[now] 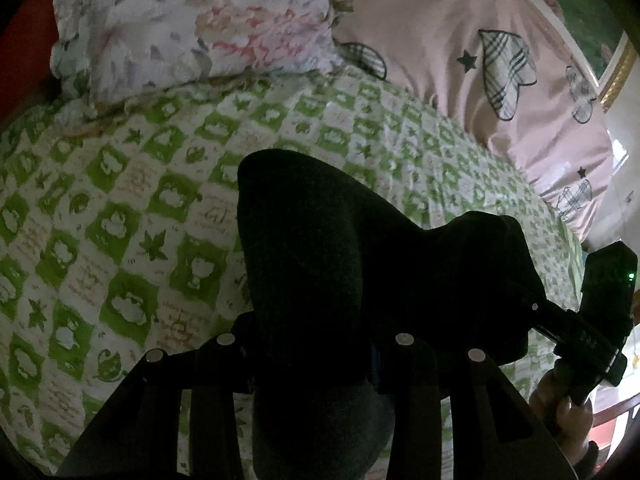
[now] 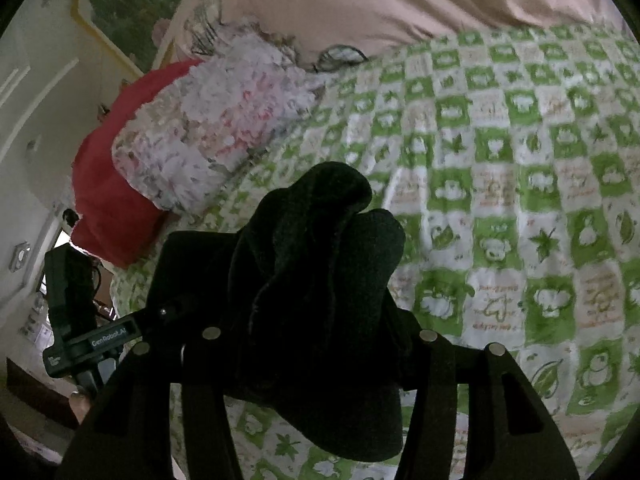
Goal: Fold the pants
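The dark pants [image 1: 320, 240] hang bunched over a green-and-white checked bedspread [image 1: 120, 220]. My left gripper [image 1: 316, 342] is shut on a thick fold of them, which hides its pads. The cloth stretches right to where the other gripper's fingers go into it, with a hand [image 1: 560, 412] below. In the right wrist view the pants [image 2: 320, 248] pile up in two humps between the fingers of my right gripper [image 2: 320, 336], which is shut on that wad. The cloth runs left toward the left gripper's body [image 2: 80, 344].
A floral pillow [image 1: 180, 20] lies at the head of the bed beside a pink quilt [image 1: 440, 40] with plaid patches. A red cushion [image 2: 108, 184] sits behind the pillow. A framed picture [image 2: 120, 8] hangs on the wall. The bedspread [image 2: 520, 200] spreads flat to the right.
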A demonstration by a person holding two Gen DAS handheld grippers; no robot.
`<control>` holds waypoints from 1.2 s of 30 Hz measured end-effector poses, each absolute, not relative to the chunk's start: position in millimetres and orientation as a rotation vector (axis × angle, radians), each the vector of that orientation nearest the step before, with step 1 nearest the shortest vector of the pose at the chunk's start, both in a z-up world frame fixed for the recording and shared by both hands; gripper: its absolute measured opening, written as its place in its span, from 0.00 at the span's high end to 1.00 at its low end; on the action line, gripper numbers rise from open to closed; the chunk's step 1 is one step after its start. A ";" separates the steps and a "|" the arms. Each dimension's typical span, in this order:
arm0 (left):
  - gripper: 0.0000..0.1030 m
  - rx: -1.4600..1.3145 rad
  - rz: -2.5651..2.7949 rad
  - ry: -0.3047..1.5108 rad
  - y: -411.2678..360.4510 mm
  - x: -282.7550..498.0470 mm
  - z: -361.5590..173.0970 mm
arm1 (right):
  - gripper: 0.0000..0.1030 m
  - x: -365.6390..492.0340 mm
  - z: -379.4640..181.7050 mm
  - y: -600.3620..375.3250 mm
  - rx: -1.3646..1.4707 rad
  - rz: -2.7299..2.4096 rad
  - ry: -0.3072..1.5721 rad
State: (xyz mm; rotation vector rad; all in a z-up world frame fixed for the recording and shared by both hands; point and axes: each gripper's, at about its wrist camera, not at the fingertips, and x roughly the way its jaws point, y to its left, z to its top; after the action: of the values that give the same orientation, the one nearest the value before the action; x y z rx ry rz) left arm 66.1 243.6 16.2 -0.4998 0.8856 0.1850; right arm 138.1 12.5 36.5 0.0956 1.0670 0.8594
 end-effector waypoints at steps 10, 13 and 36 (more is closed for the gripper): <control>0.43 -0.494 0.202 0.897 246.8 61.6 3.4 | 0.28 147.0 18.2 -3.1 0.081 0.797 1.083; 0.38 -0.475 0.212 0.897 245.1 59.3 3.3 | 0.23 147.4 15.8 -5.6 0.061 0.788 1.076; 0.23 -0.497 0.209 0.883 235.4 29.7 12.9 | 0.15 112.3 47.1 -5.6 -0.004 0.864 0.983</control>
State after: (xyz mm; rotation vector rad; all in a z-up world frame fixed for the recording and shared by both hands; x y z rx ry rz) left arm 29.7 235.4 12.9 -0.4975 0.8825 0.2095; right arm 112.3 -5.6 47.1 -0.0042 0.9833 0.8642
